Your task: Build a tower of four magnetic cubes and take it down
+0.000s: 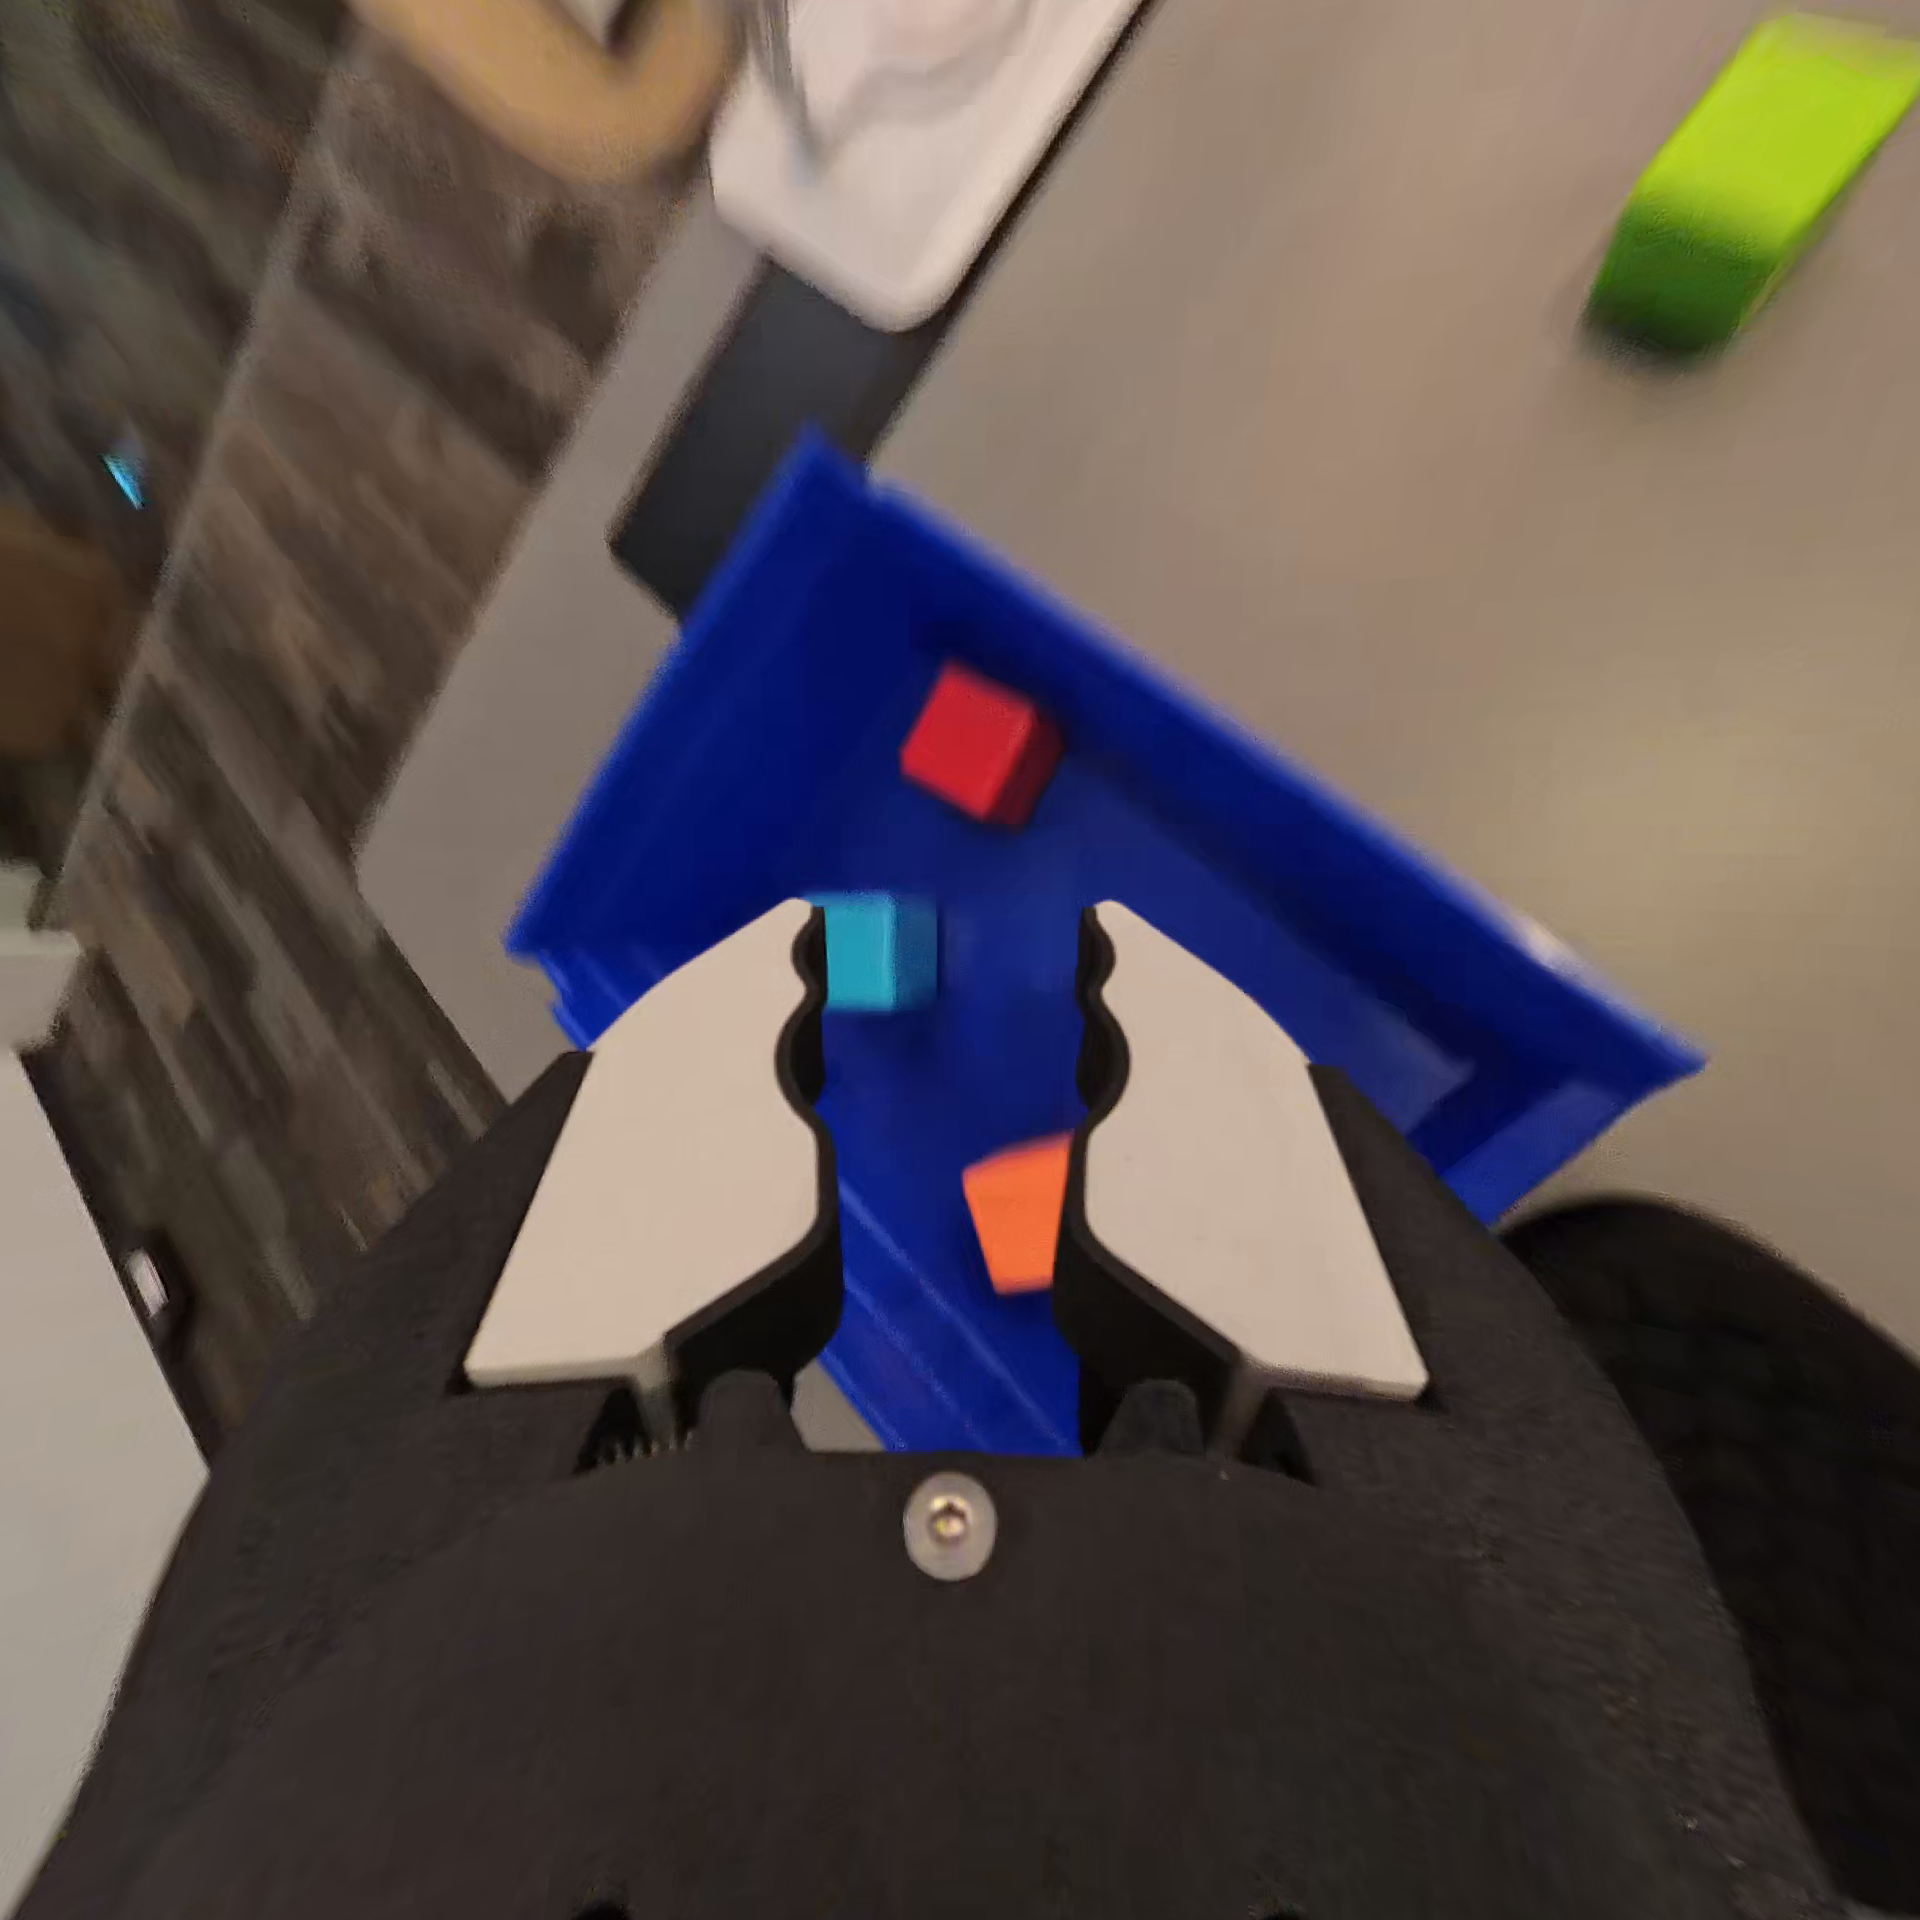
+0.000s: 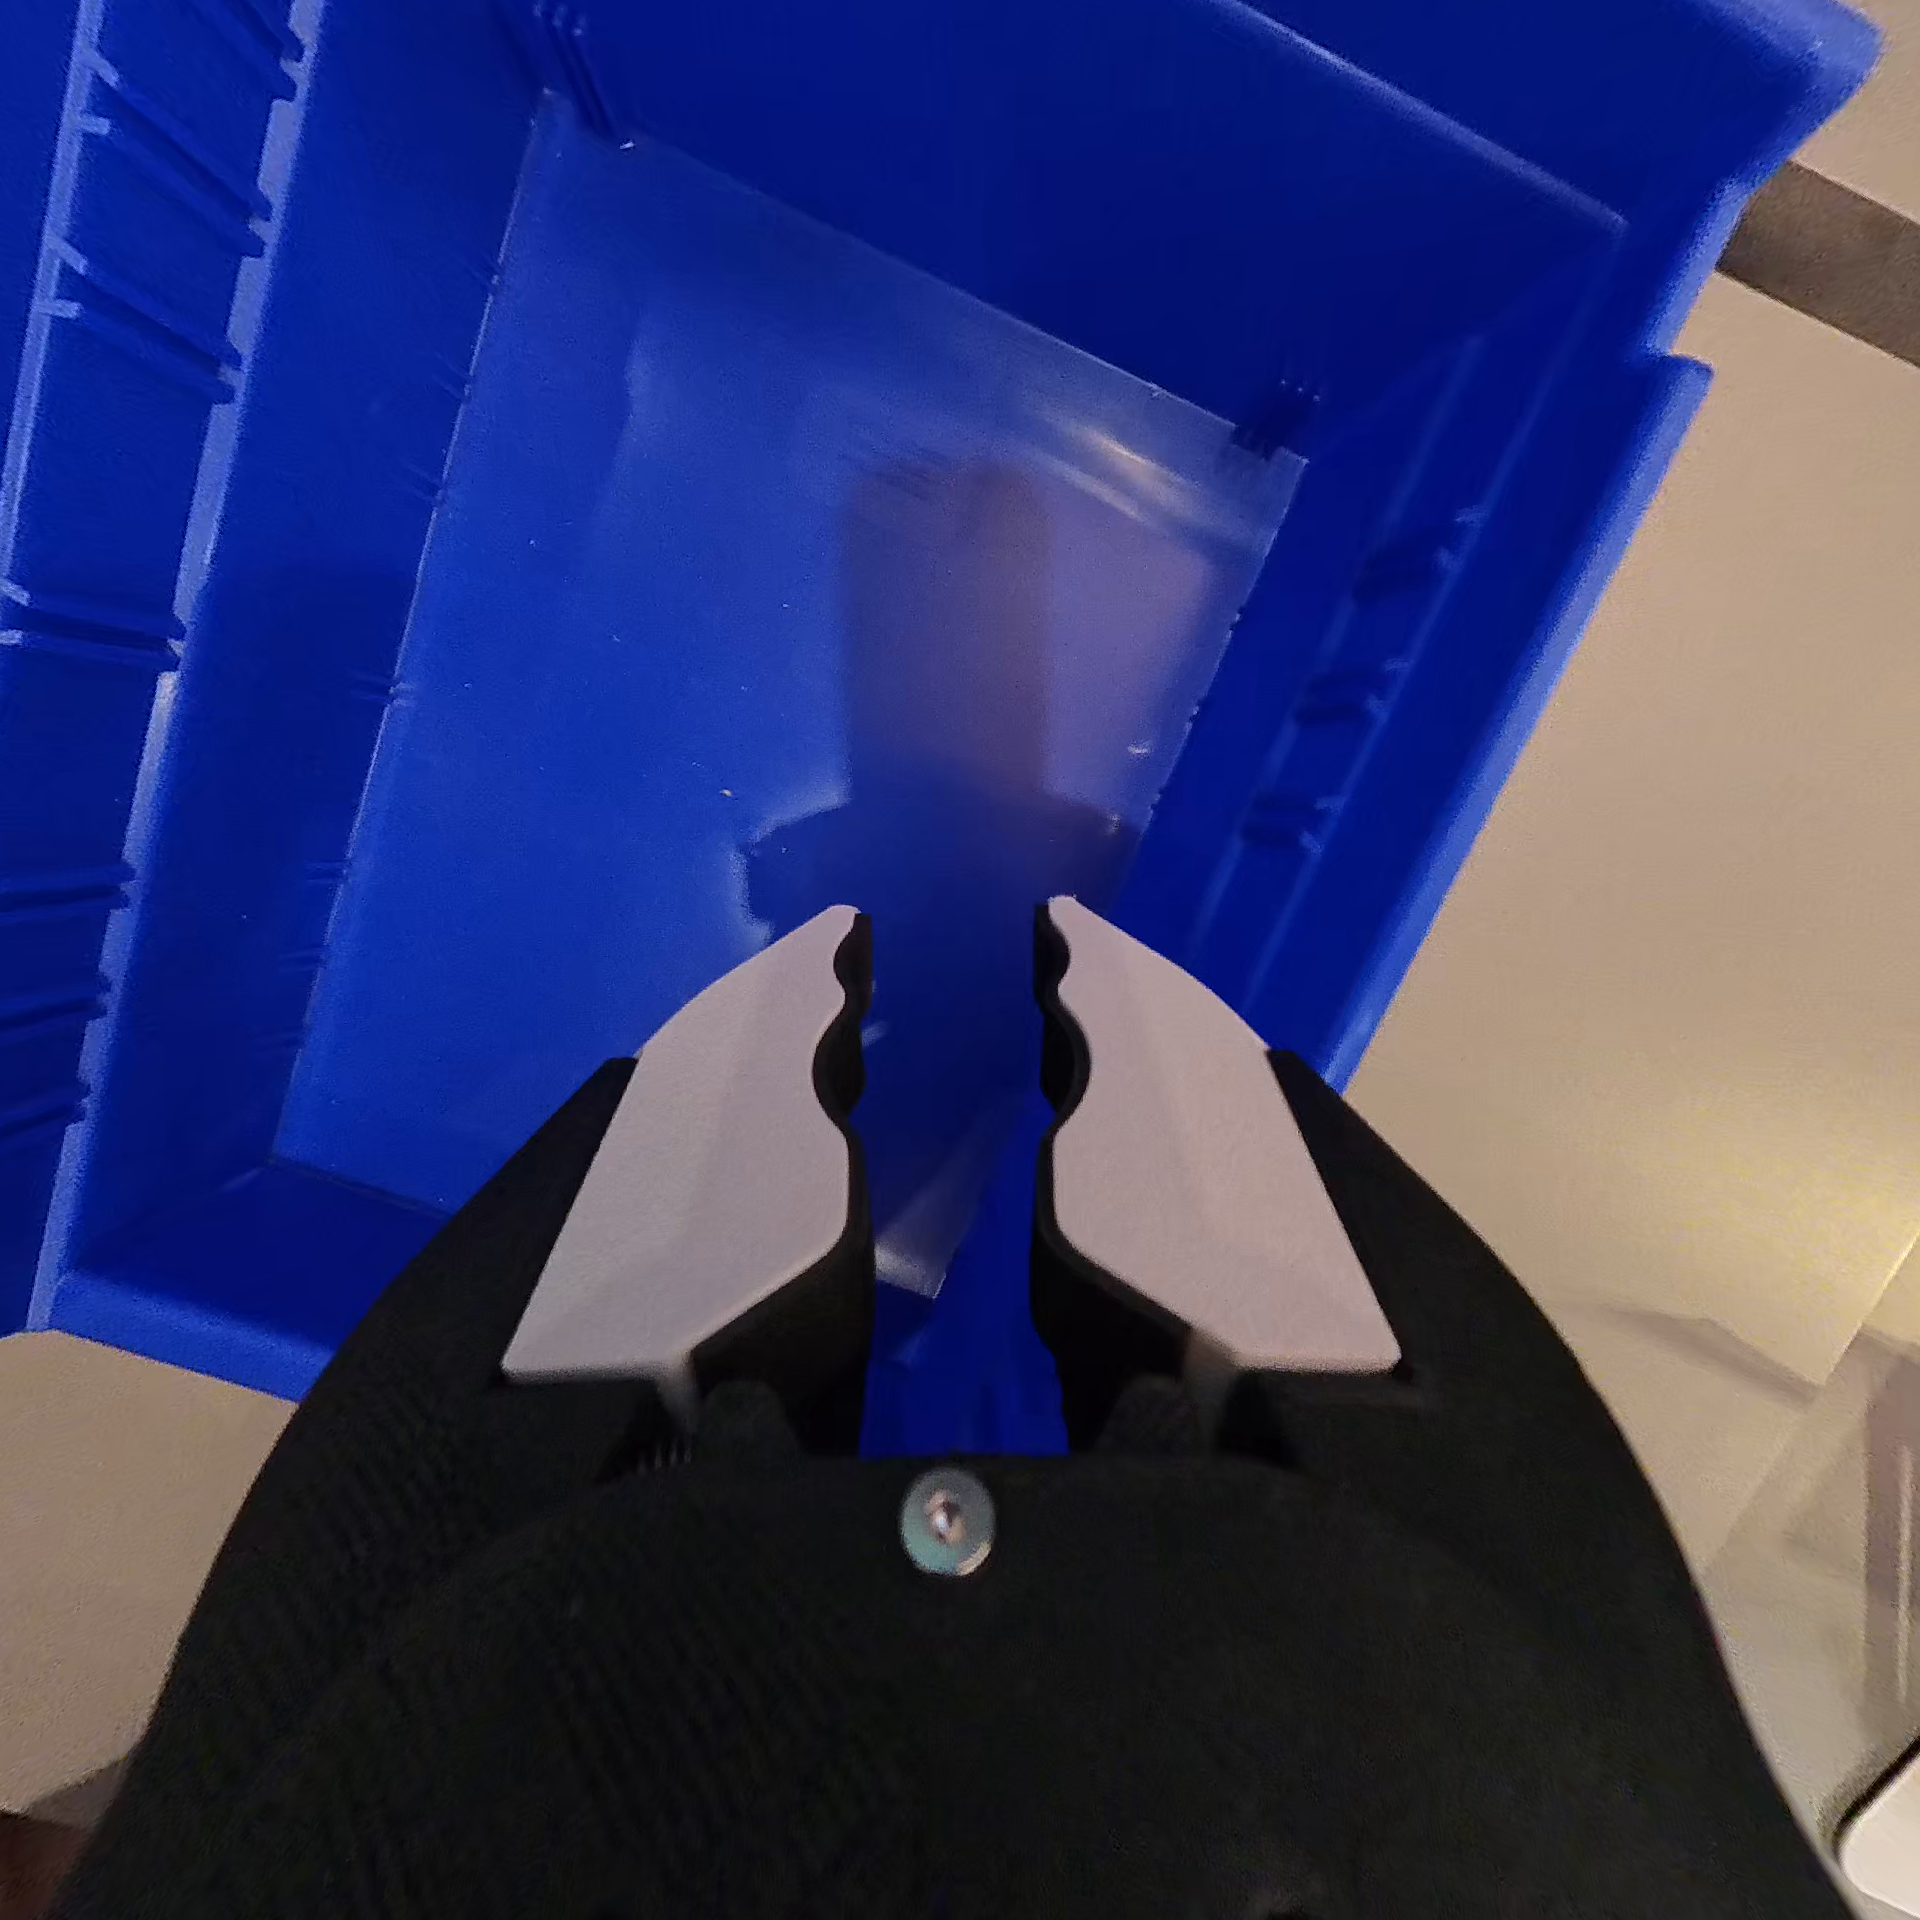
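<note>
Blue plastic everywhere: a blue bin (image 1: 1195,790) on a pale grey table (image 1: 1351,436), seen blurred from the left wrist. Beyond the bin's far corner, a dark flat slab (image 1: 769,416) and a white object (image 1: 914,156) at the table edge, both too smeared to name. Well off past the bin's long wall, a lime-green block (image 1: 1745,187) lying on the table. Past the table edge, patterned dark flooring (image 1: 260,520).

Left gripper (image 1: 951,930) hanging above the bin, jaws apart, nothing between them. Inside the bin, three cubes lying separate, none stacked. Red cube (image 1: 977,743) near the bin's far wall. Light-blue cube (image 1: 878,951) mid-floor, showing just past the left fingertip. Orange cube (image 1: 1018,1210) toward the near end, partly hidden behind the right finger. Fourth cube nowhere to be made out. All small, matte, solid-coloured, sharp-edged as far as the blur allows.

Over to the right wrist: a second look into a blue bin (image 2: 1538,520), ribbed walls, glossy floor showing only reflections. Right gripper (image 2: 951,925) poised over that floor, jaws parted with a narrower gap, gripping nothing. Beige tabletop (image 2: 1662,935) alongside the bin's right wall.
</note>
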The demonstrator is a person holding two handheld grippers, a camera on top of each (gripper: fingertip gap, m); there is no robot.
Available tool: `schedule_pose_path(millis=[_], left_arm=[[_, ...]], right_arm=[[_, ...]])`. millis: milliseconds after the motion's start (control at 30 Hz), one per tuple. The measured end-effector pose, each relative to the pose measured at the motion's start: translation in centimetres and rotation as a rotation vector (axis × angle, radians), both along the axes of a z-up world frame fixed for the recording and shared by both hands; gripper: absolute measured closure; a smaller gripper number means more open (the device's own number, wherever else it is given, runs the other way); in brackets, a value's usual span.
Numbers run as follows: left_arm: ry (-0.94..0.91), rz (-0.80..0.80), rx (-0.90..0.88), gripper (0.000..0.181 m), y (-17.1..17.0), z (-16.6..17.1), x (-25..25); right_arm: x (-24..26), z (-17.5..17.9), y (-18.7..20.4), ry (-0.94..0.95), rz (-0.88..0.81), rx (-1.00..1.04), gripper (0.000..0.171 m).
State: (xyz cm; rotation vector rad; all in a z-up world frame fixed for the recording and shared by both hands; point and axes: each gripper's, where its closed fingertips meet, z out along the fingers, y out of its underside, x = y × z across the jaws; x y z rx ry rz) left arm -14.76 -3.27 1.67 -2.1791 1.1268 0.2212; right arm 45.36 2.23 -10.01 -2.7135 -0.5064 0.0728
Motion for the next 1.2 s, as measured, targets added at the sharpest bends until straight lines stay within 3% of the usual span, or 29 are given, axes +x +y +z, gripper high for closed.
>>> schedule_pose_path(millis=[100,200,467,1033,1200], left_arm=[[0.035,0.166,-0.213,0.133,-2.0,-5.6,-4.9],[0.012,0.344,-0.289,0.142,-3.0,-9.5,-7.4],[0.141,0.367,-0.349,0.128,-3.8,-13.3,-9.6],[0.197,0.357,-0.397,0.132,-3.8,-14.9,-8.9],[0.257,0.317,-0.306,0.132,-2.9,-12.6,-8.4]], right_arm=[[0.3,0.0,-0.1,0.004,-0.012,-0.001,0.139],[0.3,-0.2,-0.3,0.004,-0.012,-0.006,0.139],[0.2,-0.8,-0.5,-0.004,-0.006,-0.034,0.139],[0.1,-0.9,-0.6,0.011,0.01,-0.044,0.139],[0.1,-0.9,-0.7,0.011,0.015,-0.047,0.139]])
